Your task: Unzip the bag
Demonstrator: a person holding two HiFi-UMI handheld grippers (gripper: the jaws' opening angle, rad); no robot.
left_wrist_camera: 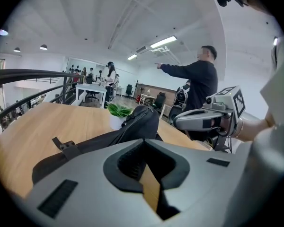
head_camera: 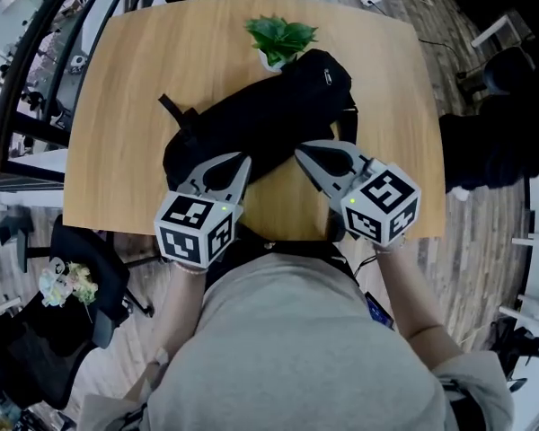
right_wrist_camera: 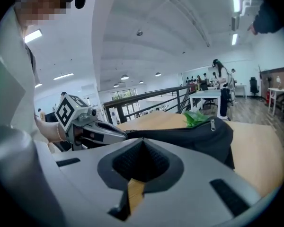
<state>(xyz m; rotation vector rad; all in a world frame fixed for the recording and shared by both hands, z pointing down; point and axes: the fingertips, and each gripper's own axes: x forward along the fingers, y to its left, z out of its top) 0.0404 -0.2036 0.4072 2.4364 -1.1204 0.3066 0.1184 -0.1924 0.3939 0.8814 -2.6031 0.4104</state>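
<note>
A black bag (head_camera: pixel 269 115) lies slantwise across the wooden table (head_camera: pixel 135 79), with its strap and buckle (head_camera: pixel 175 113) at the left end. A metal zipper pull (right_wrist_camera: pixel 212 123) shows on top of its far end in the right gripper view. My left gripper (head_camera: pixel 245 162) hovers over the bag's near left part, jaws shut with nothing between them. My right gripper (head_camera: pixel 300 153) hangs close beside it at the bag's near edge, its jaws also together and empty. In the left gripper view the bag (left_wrist_camera: pixel 139 124) lies just beyond the gripper (left_wrist_camera: pixel 143 141).
A small potted plant (head_camera: pixel 281 39) stands right behind the bag's far end. A person in dark clothes (left_wrist_camera: pixel 199 84) stands by the table's right side. An office chair (head_camera: pixel 81 277) sits at the near left, and a railing (head_camera: pixel 27 61) runs along the left.
</note>
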